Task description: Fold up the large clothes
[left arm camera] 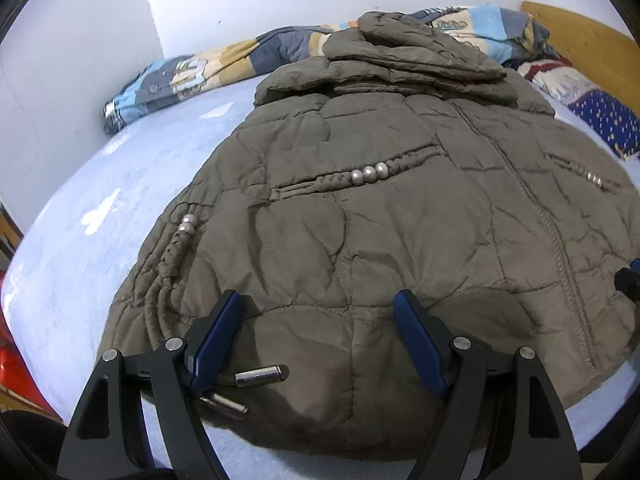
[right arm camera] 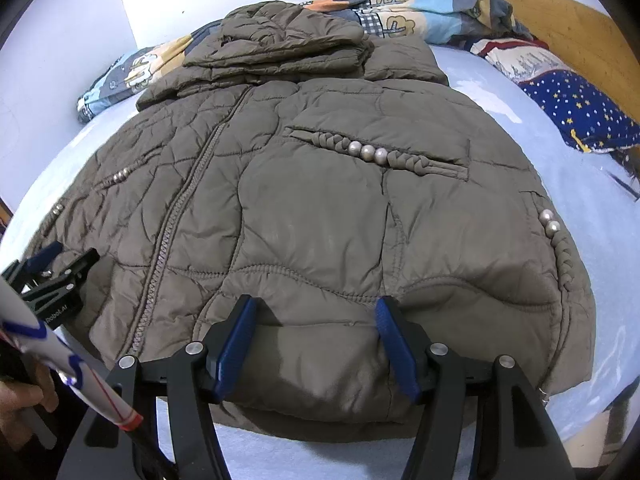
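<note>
The olive-brown quilted puffer jacket (left arm camera: pixel 360 220) lies front-up on the pale blue bed sheet (left arm camera: pixel 100 220), sleeves folded at the far end. I'd pinch deep on both near hem corners, then lift evenly. Left gripper (left arm camera: pixel 320 308) and right gripper (right arm camera: pixel 316 312) both gape wide over the hem, gripping nothing.

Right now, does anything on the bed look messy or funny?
A little. The brown coat lies flat, but its sleeves are piled up near the collar. Two metal cord tips stick out from under the hem. Behind it, a patterned blanket is bunched against the wall. Nothing looks torn or spilled.
</note>
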{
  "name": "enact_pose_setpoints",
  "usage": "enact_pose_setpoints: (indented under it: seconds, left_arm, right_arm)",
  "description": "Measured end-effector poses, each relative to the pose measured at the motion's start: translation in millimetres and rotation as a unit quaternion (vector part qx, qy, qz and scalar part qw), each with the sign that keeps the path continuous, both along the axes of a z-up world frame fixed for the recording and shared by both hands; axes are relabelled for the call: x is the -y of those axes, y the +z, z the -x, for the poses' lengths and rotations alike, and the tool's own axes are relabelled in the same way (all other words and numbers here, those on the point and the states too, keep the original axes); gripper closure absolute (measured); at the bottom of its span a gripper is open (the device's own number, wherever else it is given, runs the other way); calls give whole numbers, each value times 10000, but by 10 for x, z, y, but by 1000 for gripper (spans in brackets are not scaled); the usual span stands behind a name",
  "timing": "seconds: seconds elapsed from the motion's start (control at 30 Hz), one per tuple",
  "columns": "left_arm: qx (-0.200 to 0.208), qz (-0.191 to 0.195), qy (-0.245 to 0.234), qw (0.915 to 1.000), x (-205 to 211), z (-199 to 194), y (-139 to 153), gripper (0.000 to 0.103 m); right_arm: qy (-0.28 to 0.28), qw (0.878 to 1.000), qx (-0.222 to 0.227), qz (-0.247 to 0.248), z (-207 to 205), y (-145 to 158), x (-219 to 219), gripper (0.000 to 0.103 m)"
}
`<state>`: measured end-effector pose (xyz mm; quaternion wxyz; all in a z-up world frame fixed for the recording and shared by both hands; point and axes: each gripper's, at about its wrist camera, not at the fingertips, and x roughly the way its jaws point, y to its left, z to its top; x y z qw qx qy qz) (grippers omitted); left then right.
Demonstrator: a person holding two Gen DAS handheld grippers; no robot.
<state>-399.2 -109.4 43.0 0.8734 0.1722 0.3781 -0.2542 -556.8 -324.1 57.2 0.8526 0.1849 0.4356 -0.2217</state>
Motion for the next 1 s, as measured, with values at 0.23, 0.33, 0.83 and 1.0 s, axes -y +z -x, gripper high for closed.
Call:
enact_pose_setpoints:
  seconds: [0.23, 0.33, 0.83, 1.0]
  left_arm:
    - [-41, 461, 455, 9979, -366, -187, 215, 25]
    - [-265, 204, 545, 9980, -361, -287, 65, 25]
    - [362, 1021, -86, 9941, -227, 295, 907, 25]
    - [649, 1311, -14, 9892, -287, 389, 1218, 25]
  right_arm:
    - [-684, 9956, 647, 11, 325, 299, 254, 36]
    - [-944, 9940, 494, -235, 362, 196, 397, 36]
    - [-398, 9924, 344, 1114, 92, 790, -511, 28]
    - [-227, 9887, 605, 1350, 69, 1183, -684, 23]
